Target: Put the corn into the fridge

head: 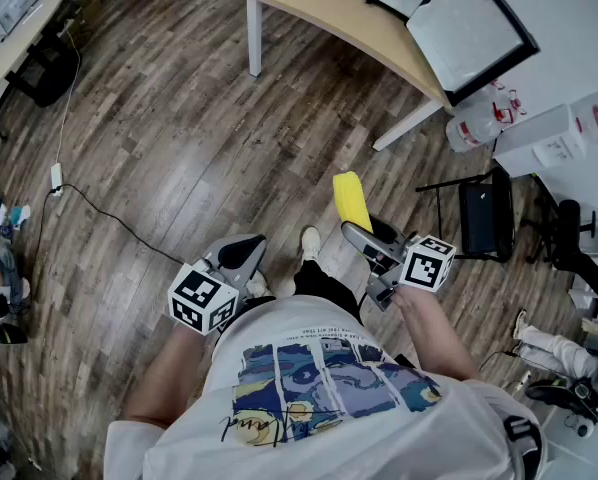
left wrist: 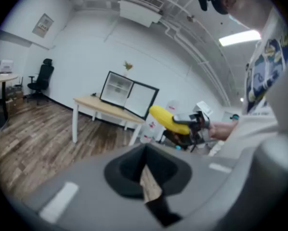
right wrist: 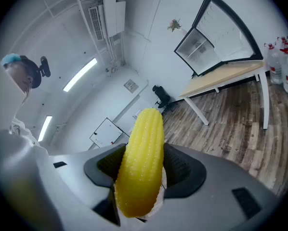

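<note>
A shirt [head: 319, 378] printed with a swirling painted scene is seen closest to the head view. The line of cursive script beneath the print cannot be read.

Just ahead of it, the left tool [head: 241, 253] is held out over the floor. Its jaws are pressed together, with nothing between them. A cube [head: 201, 300] with black-and-white square markers is carried at its rear; no lettering is shown on it.

The right tool [head: 367, 234] is held alongside, apart from the left one, and bears a like cube [head: 427, 263]. Its jaws are spread wide and are clamped on the corn [right wrist: 141, 162], which is gripped at its lower half between the dark pads. The yellow cob juts forward and upward beyond the jaws, well short of the fridge.

A wood-plank floor [head: 179, 118] lies below both tools, and a thin cable [head: 89, 203] is trailed across it at the left. A black chair [head: 484, 218] stands to the right.

Farther off, clear bottles [head: 474, 128] with red labels are set on the floor near a leg of the tabletop [head: 299, 3]; their print is too small to be read.

On that pale tabletop the fridge [right wrist: 197, 47] is placed, and its dark-framed glass door [right wrist: 230, 28] is swung open.
</note>
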Action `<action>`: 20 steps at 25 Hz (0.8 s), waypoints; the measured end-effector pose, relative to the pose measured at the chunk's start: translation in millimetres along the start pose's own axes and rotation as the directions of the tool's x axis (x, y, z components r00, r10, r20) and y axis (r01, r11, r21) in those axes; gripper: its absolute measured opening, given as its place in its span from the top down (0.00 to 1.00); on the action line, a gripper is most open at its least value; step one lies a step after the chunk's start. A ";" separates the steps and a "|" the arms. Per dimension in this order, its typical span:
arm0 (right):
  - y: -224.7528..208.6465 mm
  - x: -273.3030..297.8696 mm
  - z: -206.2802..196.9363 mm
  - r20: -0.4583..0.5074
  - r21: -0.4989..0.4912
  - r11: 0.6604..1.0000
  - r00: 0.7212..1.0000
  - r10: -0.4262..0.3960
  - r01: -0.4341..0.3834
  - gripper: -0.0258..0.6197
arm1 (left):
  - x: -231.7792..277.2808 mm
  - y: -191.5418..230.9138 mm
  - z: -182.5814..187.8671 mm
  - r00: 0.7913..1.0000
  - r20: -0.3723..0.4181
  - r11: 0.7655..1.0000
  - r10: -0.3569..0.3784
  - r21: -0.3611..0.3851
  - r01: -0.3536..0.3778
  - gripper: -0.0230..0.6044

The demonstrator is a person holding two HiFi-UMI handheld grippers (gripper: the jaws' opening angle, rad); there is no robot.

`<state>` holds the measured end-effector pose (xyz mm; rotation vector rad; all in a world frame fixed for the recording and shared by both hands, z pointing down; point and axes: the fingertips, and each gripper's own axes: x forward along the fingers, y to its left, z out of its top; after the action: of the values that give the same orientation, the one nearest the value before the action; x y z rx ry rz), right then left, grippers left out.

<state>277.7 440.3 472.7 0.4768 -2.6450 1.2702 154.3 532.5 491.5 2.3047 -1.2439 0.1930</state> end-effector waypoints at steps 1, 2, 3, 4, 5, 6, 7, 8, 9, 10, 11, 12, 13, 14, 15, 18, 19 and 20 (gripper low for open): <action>1.0 2.5 -1.0 0.006 -0.002 1.000 1.000 -0.005 0.005 0.58 | -1.2 0.6 -0.7 1.000 0.000 1.000 0.000 0.001 0.000 0.95; 2.0 5.1 -1.8 0.012 -0.004 1.000 1.000 -0.010 0.010 0.58 | -2.3 1.2 -1.4 1.000 0.001 1.000 0.000 0.001 0.000 0.95; 3.1 7.7 -2.3 0.017 -0.006 1.000 1.000 -0.014 0.014 0.58 | -3.4 2.1 -1.9 1.000 0.001 1.000 -0.002 0.000 0.002 0.95; 4.1 10.2 -2.0 0.022 -0.007 1.000 1.000 -0.018 0.018 0.58 | -4.2 3.1 -2.1 1.000 0.002 1.000 -0.006 -0.002 0.006 0.95; 4.9 12.3 -0.5 0.026 -0.009 1.000 0.999 -0.022 0.022 0.58 | -4.4 4.6 -2.0 1.000 0.003 1.000 -0.011 -0.007 0.011 0.95; 5.4 13.8 2.0 0.030 -0.009 1.000 0.999 -0.025 0.025 0.58 | -3.8 6.1 -1.4 1.000 0.002 1.000 -0.016 -0.012 0.016 0.95; 5.3 14.5 5.3 0.033 -0.006 1.000 0.999 -0.026 0.027 0.58 | -2.3 7.6 -0.5 1.000 0.001 1.000 -0.021 -0.017 0.021 0.95; 4.6 14.9 9.2 0.035 0.001 1.000 0.999 -0.024 0.024 0.58 | -0.2 9.0 0.7 1.000 0.000 0.999 -0.026 -0.021 0.026 0.95; 3.3 15.9 14.0 0.038 0.007 1.000 0.999 -0.020 0.020 0.58 | 2.6 11.1 2.6 1.000 -0.002 0.999 -0.029 -0.021 0.029 0.95; 0.9 18.2 19.8 0.041 0.009 1.000 0.999 -0.017 0.017 0.58 | 6.0 14.8 5.3 1.000 -0.003 0.999 -0.029 -0.018 0.029 0.95; -2.8 21.9 26.6 0.042 0.003 1.000 0.999 -0.019 0.019 0.58 | 10.2 20.2 9.1 1.000 -0.005 1.000 -0.028 -0.012 0.028 0.95; -7.6 26.8 34.2 0.042 -0.009 1.000 0.999 -0.023 0.024 0.58 | 15.4 27.2 14.3 1.000 -0.006 1.000 -0.024 -0.005 0.024 0.95; -12.9 32.6 42.4 0.038 -0.023 0.999 0.999 -0.028 0.029 0.58 | 21.3 34.9 21.1 1.000 -0.008 1.000 -0.019 0.001 0.019 0.95; -18.4 38.7 50.9 0.033 -0.040 0.999 0.999 -0.031 0.033 0.58 | 27.5 42.3 29.4 1.000 -0.009 1.000 -0.012 0.006 0.012 0.95; -24.3 44.7 59.4 0.024 -0.058 0.998 0.999 -0.035 0.037 0.58 | 33.7 49.1 38.8 1.000 -0.009 1.000 -0.005 0.011 0.005 0.95; -44.9 63.9 86.6 0.003 -0.116 0.992 0.999 -0.050 0.050 0.58 | 52.2 66.9 69.8 1.000 0.002 0.998 0.025 0.050 -0.025 0.95; -51.8 71.0 97.7 0.001 -0.136 0.989 0.999 -0.051 0.050 0.58 | 59.2 73.9 79.7 0.999 0.002 0.997 0.035 0.073 -0.035 0.95; -58.3 78.2 110.3 0.003 -0.152 0.987 0.999 -0.048 0.048 0.58 | 66.9 81.6 89.3 0.999 0.000 0.994 0.045 0.096 -0.045 0.95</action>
<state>223.9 303.3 468.7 0.5122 -2.6864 1.0447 116.0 401.7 468.4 2.3578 -1.3130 0.2765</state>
